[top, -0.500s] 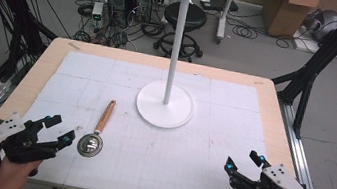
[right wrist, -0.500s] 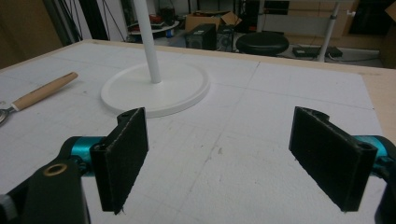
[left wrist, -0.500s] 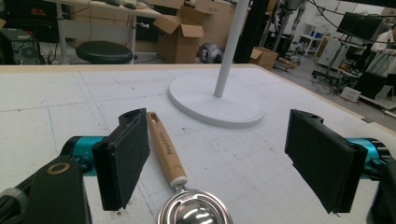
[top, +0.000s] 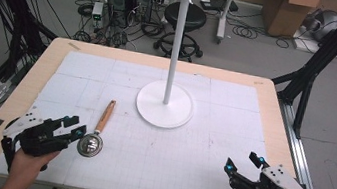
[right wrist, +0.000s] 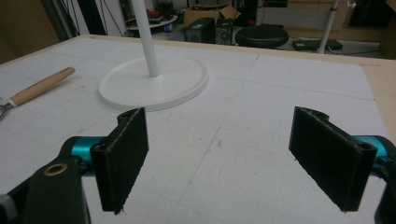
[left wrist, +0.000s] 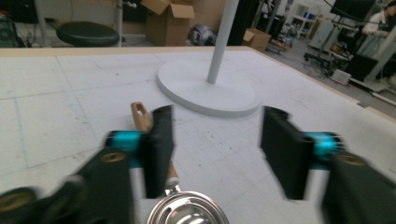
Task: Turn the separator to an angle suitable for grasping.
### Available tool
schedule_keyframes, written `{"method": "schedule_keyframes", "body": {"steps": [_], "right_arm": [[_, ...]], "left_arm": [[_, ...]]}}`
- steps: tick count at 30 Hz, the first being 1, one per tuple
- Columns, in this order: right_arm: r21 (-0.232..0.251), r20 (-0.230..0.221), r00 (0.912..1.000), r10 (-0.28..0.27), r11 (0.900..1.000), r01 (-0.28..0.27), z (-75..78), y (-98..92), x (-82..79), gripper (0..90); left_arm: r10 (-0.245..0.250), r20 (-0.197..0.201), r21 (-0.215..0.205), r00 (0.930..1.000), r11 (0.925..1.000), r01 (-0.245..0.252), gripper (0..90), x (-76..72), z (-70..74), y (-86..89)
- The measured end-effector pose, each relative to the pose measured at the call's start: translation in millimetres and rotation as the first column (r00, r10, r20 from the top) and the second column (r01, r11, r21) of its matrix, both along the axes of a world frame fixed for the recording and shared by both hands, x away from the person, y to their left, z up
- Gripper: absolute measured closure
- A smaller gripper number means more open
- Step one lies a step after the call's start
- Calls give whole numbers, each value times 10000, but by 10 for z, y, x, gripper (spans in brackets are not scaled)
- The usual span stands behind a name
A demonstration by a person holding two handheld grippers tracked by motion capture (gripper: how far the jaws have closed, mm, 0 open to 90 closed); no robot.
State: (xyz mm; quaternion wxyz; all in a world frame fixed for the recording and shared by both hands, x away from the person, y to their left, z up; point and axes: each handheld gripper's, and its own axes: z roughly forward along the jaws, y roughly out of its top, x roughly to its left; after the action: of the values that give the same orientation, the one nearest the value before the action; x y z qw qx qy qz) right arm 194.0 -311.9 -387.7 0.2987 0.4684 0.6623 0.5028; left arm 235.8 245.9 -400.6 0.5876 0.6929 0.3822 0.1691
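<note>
Wooden-handled round metal strainer (top: pixel 94 136) is lying untouched at lower left of the high view, just ahead of your left gripper (top: pixel 73 128), whose jaws are standing apart near its bowl, while your right gripper (top: pixel 242 165) is idling wide open, so everything is remaining to do.

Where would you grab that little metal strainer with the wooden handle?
Probably the wooden handle of the strainer, from above, jaws across its width. It lies flat, straight and slim, pointing away from the left hand-held gripper, whose open jaws are already beside the round metal bowl, which looks harder to pinch.
</note>
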Motion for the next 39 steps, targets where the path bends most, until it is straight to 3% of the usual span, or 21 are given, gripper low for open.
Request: {"method": "schedule_keyframes", "body": {"steps": [1,2,6,9,14,15,17,18,19,22,24,28,31,34,39], "right_arm": [[-62,-20,10000,22,10000,-22,-3,11,1,185],[-93,-36,10000,33,10000,-33,-6,14,6,185],[-133,-71,10000,43,9999,-44,-7,32,24,186],[-171,-154,9998,91,9998,-93,-15,58,31,187],[-246,-212,9997,135,9996,-141,-21,63,33,195],[-238,-220,9997,132,9996,-137,-22,60,32,195],[-213,-215,9997,97,9997,-102,-26,49,32,195],[-204,-233,9997,74,9998,-79,-30,42,34,196],[-204,-233,9997,74,9998,-79,-30,42,34,196],[-178,-268,9996,81,9998,-86,-27,50,32,196],[-203,-255,9996,88,9997,-93,-27,51,34,196],[-235,-253,9996,108,9997,-114,-25,55,31,196],[-200,-277,9996,86,9998,-92,-22,54,24,196],[-188,-286,9996,75,9998,-80,-21,51,22,197],[-196,-286,9996,79,9998,-85,-21,51,21,196]], "left_arm": [[-55,-80,265,10000,9996,57,786,23,-14,-23],[-68,-152,480,9999,9988,76,834,48,-30,-49],[-238,-498,1162,9985,9928,295,895,163,-76,-187],[-385,-866,2007,9955,9781,553,896,274,-131,-386],[-267,-1462,2780,9889,9582,670,896,436,-255,-627],[-126,-1627,3013,9866,9515,618,896,470,-284,-664],[5,-1802,3251,9836,9438,590,896,514,-327,-688],[132,-1935,3544,9810,9333,574,896,540,-356,-688],[132,-1935,3544,9810,9333,574,896,540,-356,-688],[372,-1983,4040,9794,9135,471,896,549,-378,-661],[441,-2015,4197,9785,9065,456,896,545,-384,-637],[448,-2102,4320,9766,9004,516,896,527,-433,-602],[477,-2070,4213,9772,9058,450,896,513,-439,-578],[423,-2051,4210,9778,9057,491,896,490,-441,-557],[448,-2099,4004,9767,9153,441,896,456,-454,-497]]}}
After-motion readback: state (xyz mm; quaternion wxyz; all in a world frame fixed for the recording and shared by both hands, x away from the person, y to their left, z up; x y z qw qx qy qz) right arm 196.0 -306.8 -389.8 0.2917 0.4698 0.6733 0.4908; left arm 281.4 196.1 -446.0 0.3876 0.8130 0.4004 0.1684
